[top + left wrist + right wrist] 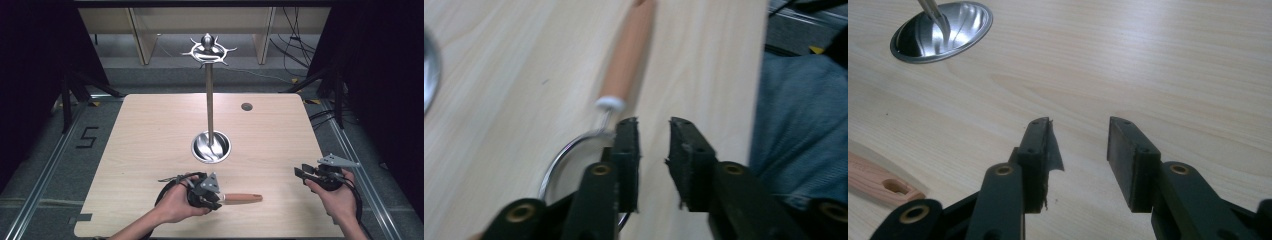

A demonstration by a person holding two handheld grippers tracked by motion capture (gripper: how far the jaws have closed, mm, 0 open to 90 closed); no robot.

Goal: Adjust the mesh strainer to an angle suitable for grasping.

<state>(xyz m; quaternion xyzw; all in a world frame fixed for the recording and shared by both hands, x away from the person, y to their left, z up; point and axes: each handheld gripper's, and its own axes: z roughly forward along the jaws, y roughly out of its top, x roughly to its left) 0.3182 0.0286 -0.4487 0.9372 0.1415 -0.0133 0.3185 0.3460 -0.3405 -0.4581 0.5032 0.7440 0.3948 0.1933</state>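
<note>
Now, by parts, all placed from the metal stand:
Metal stand point(210, 100): upright on the wooden table point(150, 125), a round shiny base point(211, 147) near the table's middle, a thin pole rising to a ring of hooks point(208, 50) at the top.
Utensil point(242, 198): lying flat on the table, nearer the person than the stand's base and a little to its right in the high view; its wooden handle point(626, 55) ends in a white collar point(610, 103), from which a wire loop point(569, 150) curves away.
Left gripper point(207, 192): nearer the person than the base, right at the utensil's wire end. Its jaws stand a narrow gap apart with bare table showing between them; the wire loop passes beside and under the left-hand jaw in the left gripper view, and no pad presses on it.
Right gripper point(305, 172): well to the right of the base, near the table's right edge, held in the person's right hand point(332, 192). Its jaws stand wide apart with bare table between them.
Handle end point(878, 182): a hanging hole shows at the lower left of the right gripper view, with the stand's base at the upper left.
</note>
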